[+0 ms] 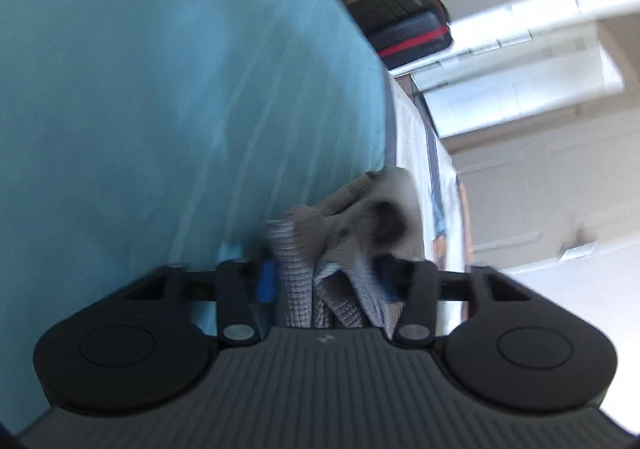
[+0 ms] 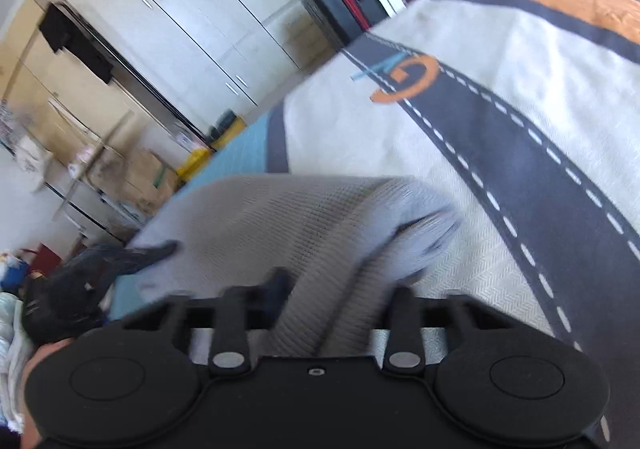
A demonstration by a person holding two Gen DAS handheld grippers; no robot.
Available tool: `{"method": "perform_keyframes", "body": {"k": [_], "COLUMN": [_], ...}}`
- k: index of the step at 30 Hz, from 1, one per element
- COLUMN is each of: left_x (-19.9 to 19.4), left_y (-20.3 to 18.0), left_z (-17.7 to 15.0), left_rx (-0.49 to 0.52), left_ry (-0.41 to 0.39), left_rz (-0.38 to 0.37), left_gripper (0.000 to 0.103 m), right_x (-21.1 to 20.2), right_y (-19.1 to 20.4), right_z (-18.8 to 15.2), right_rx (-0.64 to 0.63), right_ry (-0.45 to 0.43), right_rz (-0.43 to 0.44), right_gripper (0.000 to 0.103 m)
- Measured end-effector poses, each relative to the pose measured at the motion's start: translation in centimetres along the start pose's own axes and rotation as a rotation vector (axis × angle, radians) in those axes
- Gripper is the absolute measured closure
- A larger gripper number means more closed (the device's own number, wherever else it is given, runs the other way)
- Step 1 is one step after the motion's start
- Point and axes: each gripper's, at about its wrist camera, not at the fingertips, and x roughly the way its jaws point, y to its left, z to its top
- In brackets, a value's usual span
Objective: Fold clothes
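Nearest the left wrist lens, the left gripper (image 1: 326, 281) is clamped on a bunched fold of the grey garment (image 1: 352, 225), which rises toward 12 o'clock over a teal sheet (image 1: 160, 89). The right gripper (image 2: 324, 301) pinches a thick roll of the same garment (image 2: 280, 217); it spreads toward 11 o'clock across a road-print blanket (image 2: 500, 121). A black suitcase (image 2: 348, 9) stands at 12 o'clock.

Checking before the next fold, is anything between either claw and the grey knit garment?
Nothing visible does. The left claw and right claw each already have the grey knit garment bunched between their fingers, over the bed cover.
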Motion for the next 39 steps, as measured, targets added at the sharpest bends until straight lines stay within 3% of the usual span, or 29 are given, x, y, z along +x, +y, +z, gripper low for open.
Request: {"method": "perform_keyframes", "body": {"k": [5,8,10,13,16,18,20,22,23,24,29,32,36,39], "left_x": [-1.5,-2.4,-2.4,-2.2,-2.4,-1.8,-1.3,0.1,0.7,0.8,0.3,-0.8,-6.7,-11.3], "left_y": [-5.8,-7.3,-7.2,-5.4,-4.0,-4.0,-4.1,-3.9,-4.2,-4.7,-8.0,-8.5,-8.6,-9.4], "left_z": [-1.2,-1.1,-0.6,1.0,1.9,2.0,2.2,2.9,2.9,2.7,2.0,2.0,1.4,0.1], "left_rx": [0.304,0.342,0.323,0.216,0.153,0.163,0.174,0.199,0.226,0.265,0.446,0.448,0.414,0.482], "left_ry": [-0.064,-0.095,-0.067,-0.006,0.039,0.042,0.044,0.049,0.037,0.024,-0.043,-0.084,-0.141,-0.223], "left_rz": [0.116,0.136,0.161,0.107,0.066,0.057,0.048,0.05,0.054,0.064,0.143,0.172,0.17,0.16], "left_gripper": [0.069,0.069,0.068,0.068,0.065,0.06,0.05,0.05,0.058,0.063,0.068,0.069,0.069,0.069], "right_x": [-1.6,-2.0,-0.9,0.2,0.2,0.5,1.0,1.9,2.4,3.0,2.3,1.2,-0.5,-1.6], "right_y": [3.7,5.2,4.4,3.3,3.0,1.2,-1.0,-3.0,-3.6,-3.7,-0.9,0.9,3.0,5.0], "right_z": [-0.1,-0.4,-0.1,0.0,-0.5,-0.4,0.0,0.7,0.9,1.1,0.8,0.5,0.3,0.2], "right_rx": [-0.24,-0.345,-0.3,-0.253,-0.172,-0.035,0.103,0.197,0.218,0.191,-0.025,-0.117,-0.171,-0.201], "right_ry": [-0.043,-0.045,0.01,0.084,0.136,0.192,0.221,0.208,0.2,0.199,0.08,0.033,0.04,0.036], "right_rz": [-0.02,-0.024,-0.071,-0.127,-0.119,-0.031,0.07,0.147,0.168,0.161,0.13,0.142,0.199,0.25], "right_gripper": [0.081,0.08,0.08,0.074,0.059,0.033,0.028,0.033,0.06,0.077,0.08,0.081,0.081,0.081]}}
